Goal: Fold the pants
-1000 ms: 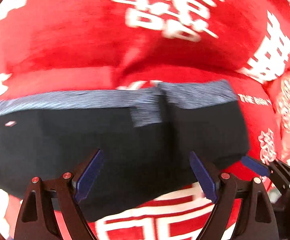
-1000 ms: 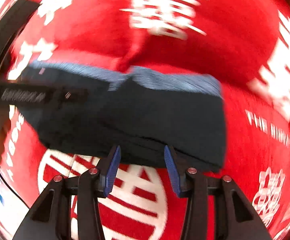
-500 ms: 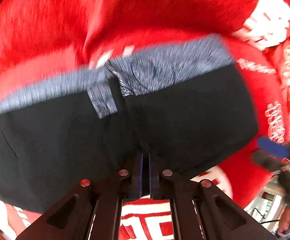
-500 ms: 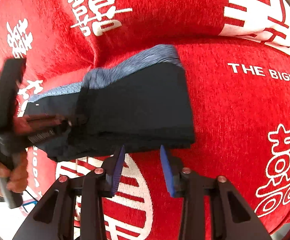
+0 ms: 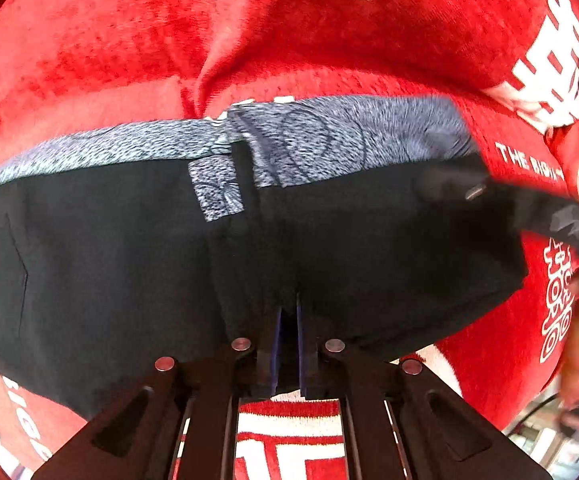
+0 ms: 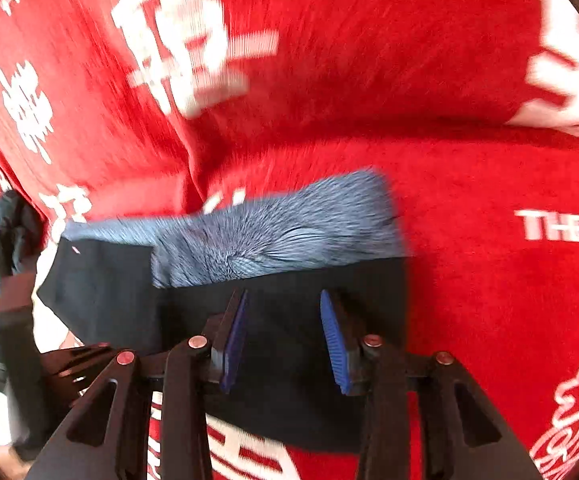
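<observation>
Now left tool (image 5: pixel 287 320) is clamped on pants (image 5: pixel 129 272) near edge; right tool (image 6: pixel 283 336), jaws apart w/ nothing pinched, should grab same edge, then lift evenly.

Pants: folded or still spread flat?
Folded. The pants lie as a compact dark stack on the red blanket, grey waistband doubled at the far edge. How many folds, cannot tell.

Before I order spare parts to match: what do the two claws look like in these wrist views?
Both are alike. The left claw and right claw have matte black angular linkage arms with triangular cut-outs and round silver pivot pins tinted red. Each finger carries a blue pad, ribbed on its face. No cables or lettering show on them here.
</observation>
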`<state>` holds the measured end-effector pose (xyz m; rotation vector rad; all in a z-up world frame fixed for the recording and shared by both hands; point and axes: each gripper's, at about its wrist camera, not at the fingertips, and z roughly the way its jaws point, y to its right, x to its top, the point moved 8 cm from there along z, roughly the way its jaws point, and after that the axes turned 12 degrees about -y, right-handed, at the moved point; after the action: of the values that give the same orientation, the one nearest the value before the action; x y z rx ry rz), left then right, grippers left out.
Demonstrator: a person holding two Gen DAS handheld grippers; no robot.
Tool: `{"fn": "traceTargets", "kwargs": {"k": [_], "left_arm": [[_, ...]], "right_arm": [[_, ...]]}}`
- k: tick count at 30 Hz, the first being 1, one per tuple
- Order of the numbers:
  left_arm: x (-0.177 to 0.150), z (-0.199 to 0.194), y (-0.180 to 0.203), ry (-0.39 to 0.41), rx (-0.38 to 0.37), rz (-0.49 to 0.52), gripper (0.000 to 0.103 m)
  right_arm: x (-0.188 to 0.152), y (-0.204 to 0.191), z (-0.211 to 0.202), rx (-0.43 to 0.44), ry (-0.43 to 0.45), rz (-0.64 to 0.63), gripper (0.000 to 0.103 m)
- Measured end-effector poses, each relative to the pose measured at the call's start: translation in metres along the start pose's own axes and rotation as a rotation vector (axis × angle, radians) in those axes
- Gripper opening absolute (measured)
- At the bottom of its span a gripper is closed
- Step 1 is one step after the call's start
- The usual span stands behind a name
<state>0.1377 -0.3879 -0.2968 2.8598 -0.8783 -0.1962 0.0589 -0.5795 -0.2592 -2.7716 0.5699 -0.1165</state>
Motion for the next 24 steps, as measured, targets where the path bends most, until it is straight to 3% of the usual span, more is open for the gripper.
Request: {"fn": "traceTargets", "kwargs": {"k": [1, 2, 3, 8, 12, 14, 17, 24], "left_arm": [[-0.002, 0.002, -0.005, 0.007, 0.026, -0.026, 0.031], [-0.003, -0.003, -0.012, 0.016, 0.043, -0.047, 0.055], [-0.004, -0.011, -0.022, 0.043, 0.055, -0.085, 0.065], [-0.012, -0.018, -0.058, 0.034, 0.079, -0.178, 0.065], [-0.022, -0.016, -0.086, 0.010, 0.128, -0.228, 0.065], [-0.028, -0.016, -0.096, 0.010, 0.146, -0.243, 0.065], [-0.036, -0.018, -0.109, 0.012, 0.154, -0.260, 0.065], [-0.047, -0.019, -0.124, 0.002, 0.144, -0.291, 0.065]], "right_arm": [[-0.001, -0.003, 0.002, -0.027, 0.003, -0.018, 0.042], [-0.002, -0.009, 0.001, -0.049, 0.011, -0.046, 0.042], [-0.004, -0.015, -0.003, -0.036, 0.017, -0.065, 0.042], [-0.004, -0.046, -0.016, 0.044, 0.038, -0.095, 0.043], [0.008, -0.080, 0.017, 0.053, -0.017, -0.134, 0.043], [0.005, -0.092, 0.046, -0.007, -0.067, -0.175, 0.042], [-0.005, -0.109, 0.054, -0.121, -0.031, -0.259, 0.043], [-0.022, -0.128, 0.060, -0.166, -0.048, -0.297, 0.043]]}}
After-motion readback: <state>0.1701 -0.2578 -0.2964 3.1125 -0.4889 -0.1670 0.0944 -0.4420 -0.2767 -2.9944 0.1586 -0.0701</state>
